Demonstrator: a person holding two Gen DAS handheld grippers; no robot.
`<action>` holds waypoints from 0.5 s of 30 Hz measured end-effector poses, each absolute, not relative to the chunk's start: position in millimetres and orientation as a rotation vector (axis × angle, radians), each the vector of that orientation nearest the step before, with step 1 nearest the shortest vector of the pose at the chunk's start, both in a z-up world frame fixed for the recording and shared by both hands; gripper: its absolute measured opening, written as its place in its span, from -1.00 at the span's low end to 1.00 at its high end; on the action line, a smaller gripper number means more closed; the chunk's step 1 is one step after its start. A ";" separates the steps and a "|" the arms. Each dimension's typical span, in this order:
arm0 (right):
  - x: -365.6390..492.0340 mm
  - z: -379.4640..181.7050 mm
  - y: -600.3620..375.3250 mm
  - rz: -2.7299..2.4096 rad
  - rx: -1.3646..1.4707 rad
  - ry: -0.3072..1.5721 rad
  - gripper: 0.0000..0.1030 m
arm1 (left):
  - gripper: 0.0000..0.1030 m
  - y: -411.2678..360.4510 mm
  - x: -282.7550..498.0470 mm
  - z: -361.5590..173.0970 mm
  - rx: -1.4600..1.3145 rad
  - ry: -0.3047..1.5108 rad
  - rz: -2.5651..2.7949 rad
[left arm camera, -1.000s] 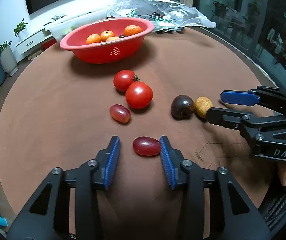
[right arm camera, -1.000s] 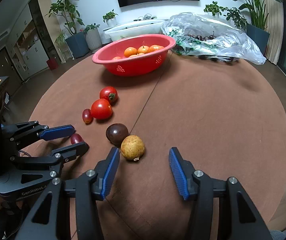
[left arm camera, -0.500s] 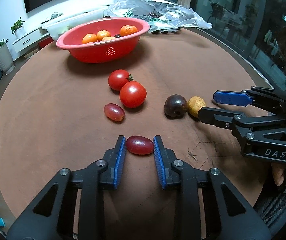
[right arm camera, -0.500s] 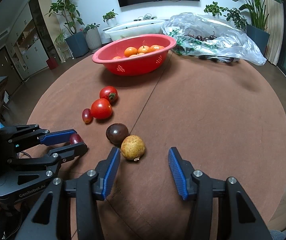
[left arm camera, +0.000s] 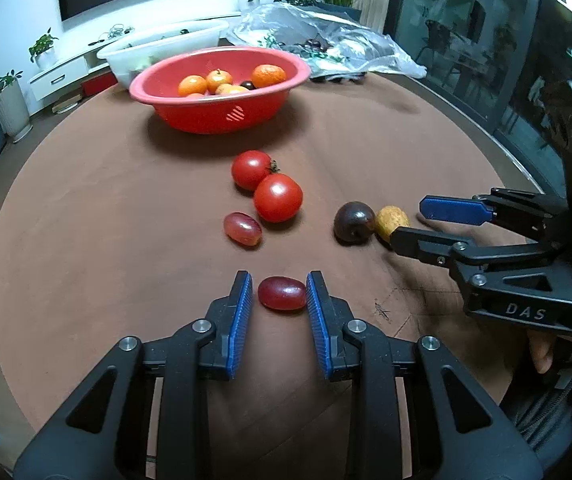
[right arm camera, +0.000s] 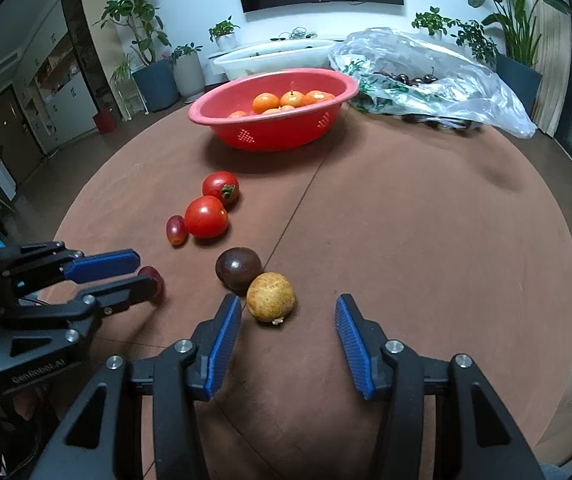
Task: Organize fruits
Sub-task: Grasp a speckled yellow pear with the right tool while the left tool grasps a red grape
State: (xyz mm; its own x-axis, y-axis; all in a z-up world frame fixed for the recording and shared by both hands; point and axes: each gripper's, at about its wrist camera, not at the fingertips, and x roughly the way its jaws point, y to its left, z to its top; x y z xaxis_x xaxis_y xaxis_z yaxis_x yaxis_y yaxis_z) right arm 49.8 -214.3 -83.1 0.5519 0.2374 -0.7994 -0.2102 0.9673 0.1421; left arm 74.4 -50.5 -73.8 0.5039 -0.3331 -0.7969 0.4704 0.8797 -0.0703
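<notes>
yellow fruit (right arm camera: 270, 297) between open right gripper (right arm camera: 287, 342) jaws, dark plum (right arm camera: 238, 267) touching

Black angular gripper frames, silver screws, ribbed blue pads on fingers (left arm camera: 241, 320), white "DAS" lettering, bare fingertip skin

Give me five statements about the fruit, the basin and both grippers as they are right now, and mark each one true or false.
1. The left gripper has a red grape between its fingers. True.
2. The right gripper is shut on the tan round fruit. False: its fingers are wide apart and the fruit lies just ahead of the left one, not gripped.
3. The red basin holds oranges. True.
4. The two tomatoes lie inside the basin. False: they sit on the brown table, in front of it.
5. The dark plum touches the tan round fruit. True.
</notes>
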 end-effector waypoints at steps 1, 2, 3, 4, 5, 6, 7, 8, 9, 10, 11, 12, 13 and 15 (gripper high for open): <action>50.5 -82.8 -212.3 0.266 0.020 0.950 0.02 | -0.48 -48.6 74.2 -72.7 0.159 0.922 -0.485; 51.4 -82.6 -210.1 0.268 0.007 0.951 0.01 | -0.48 -46.5 73.9 -71.9 0.153 0.920 -0.483; 52.4 -82.9 -207.9 0.269 -0.006 0.953 0.00 | -0.48 -44.1 73.4 -71.2 0.147 0.918 -0.480; 54.3 -83.9 -205.7 0.268 -0.021 0.958 -0.02 | -0.48 -42.4 73.2 -70.6 0.143 0.917 -0.479; 55.5 -85.1 -203.6 0.267 -0.032 0.963 -0.03 | -0.48 -40.6 72.8 -70.0 0.139 0.916 -0.477; 57.5 -87.0 -202.0 0.263 -0.043 0.971 -0.04 | -0.48 -38.6 72.3 -69.7 0.136 0.914 -0.475; 58.2 -88.8 -200.8 0.262 -0.048 0.978 -0.06 | -0.48 -37.4 71.0 -69.3 0.133 0.913 -0.474; 60.0 -90.8 -199.7 0.260 -0.055 0.983 -0.06 | -0.48 -36.1 70.7 -69.0 0.130 0.912 -0.472; 60.1 -90.8 -198.9 0.259 -0.064 0.978 -0.06 | -0.48 -34.6 70.5 -68.8 0.126 0.911 -0.470; 60.6 -91.3 -197.6 0.258 -0.074 0.978 -0.07 | -0.48 -33.3 70.3 -68.6 0.123 0.909 -0.468; 61.2 -91.4 -196.4 0.257 -0.083 0.980 -0.07 | -0.48 -32.3 70.3 -68.4 0.120 0.909 -0.467; 61.9 -91.5 -195.1 0.257 -0.091 0.981 -0.10 | -0.48 -31.6 69.8 -68.4 0.118 0.908 -0.467; 62.3 -91.8 -193.7 0.258 -0.099 0.982 -0.12 | -0.48 -31.0 69.5 -68.6 0.117 0.908 -0.467; 62.4 -91.8 -190.6 0.265 -0.115 0.982 -0.22 | -0.48 -30.9 69.3 -69.2 0.116 0.910 -0.469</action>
